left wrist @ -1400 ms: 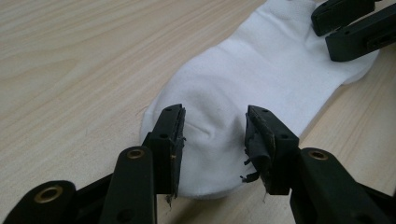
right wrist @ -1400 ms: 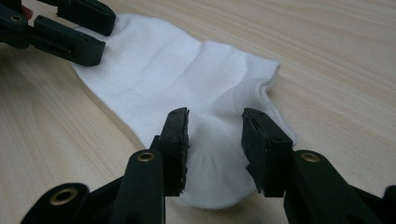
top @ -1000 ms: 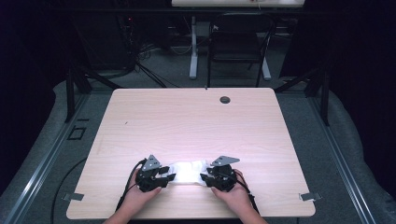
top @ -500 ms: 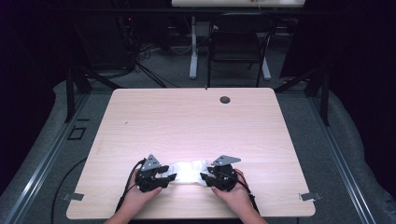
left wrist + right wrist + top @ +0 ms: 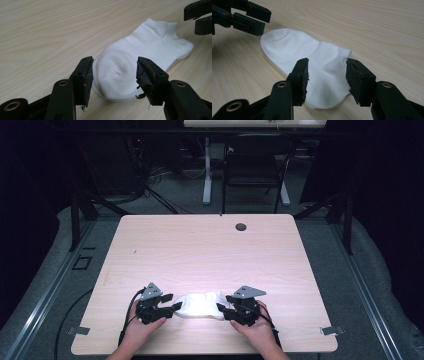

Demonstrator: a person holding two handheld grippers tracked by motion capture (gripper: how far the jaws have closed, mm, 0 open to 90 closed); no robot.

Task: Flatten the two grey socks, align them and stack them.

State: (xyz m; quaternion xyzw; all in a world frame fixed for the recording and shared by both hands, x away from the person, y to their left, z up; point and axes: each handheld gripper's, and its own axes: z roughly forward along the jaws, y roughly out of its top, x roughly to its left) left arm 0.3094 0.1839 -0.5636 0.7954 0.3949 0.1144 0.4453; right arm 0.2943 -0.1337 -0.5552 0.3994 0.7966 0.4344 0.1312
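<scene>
Both tongs, left (image 5: 176,306) and right (image 5: 223,311), have just been opening and stand wide, pads clear of the sock (image 5: 200,304) lying flat between them near the tabletop's (image 5: 210,250) front edge. Release looks finished; next, probably, re-grip or withdraw.

Wooden table (image 5: 200,250), dark grommet (image 5: 241,226) near far edge; chair (image 5: 255,167) beyond
</scene>
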